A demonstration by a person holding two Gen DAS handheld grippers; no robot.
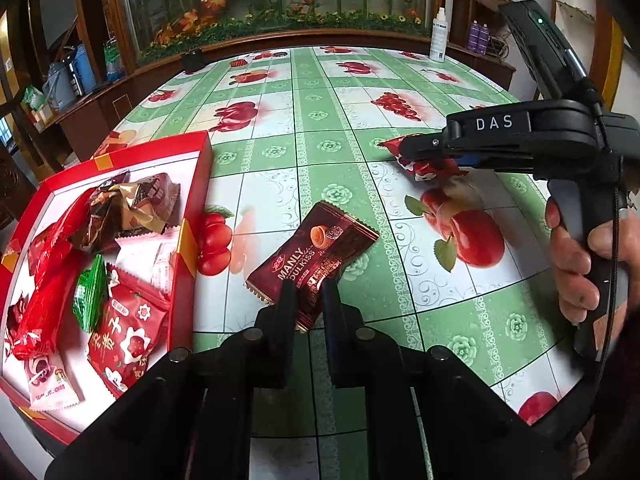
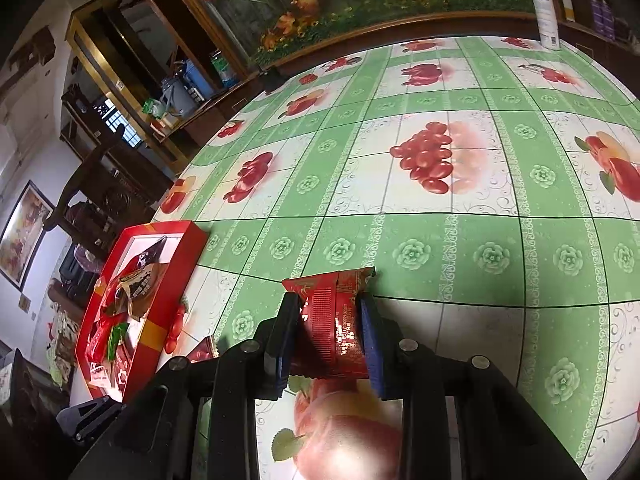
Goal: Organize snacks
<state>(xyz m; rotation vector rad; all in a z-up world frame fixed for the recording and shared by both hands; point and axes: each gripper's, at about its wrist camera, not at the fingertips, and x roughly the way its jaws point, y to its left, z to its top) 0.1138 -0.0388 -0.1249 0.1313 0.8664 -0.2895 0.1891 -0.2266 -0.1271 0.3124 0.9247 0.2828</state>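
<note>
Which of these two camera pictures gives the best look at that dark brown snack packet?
The left wrist view: the dark brown packet fills the middle, label readable, pinched by the left gripper. The right wrist view shows no part of it that I can pick out.

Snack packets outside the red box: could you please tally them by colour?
Dark brown packet: 1, held in the left hand-held gripper
Red packet: 1, held in the right hand-held gripper
Total: 2
</note>
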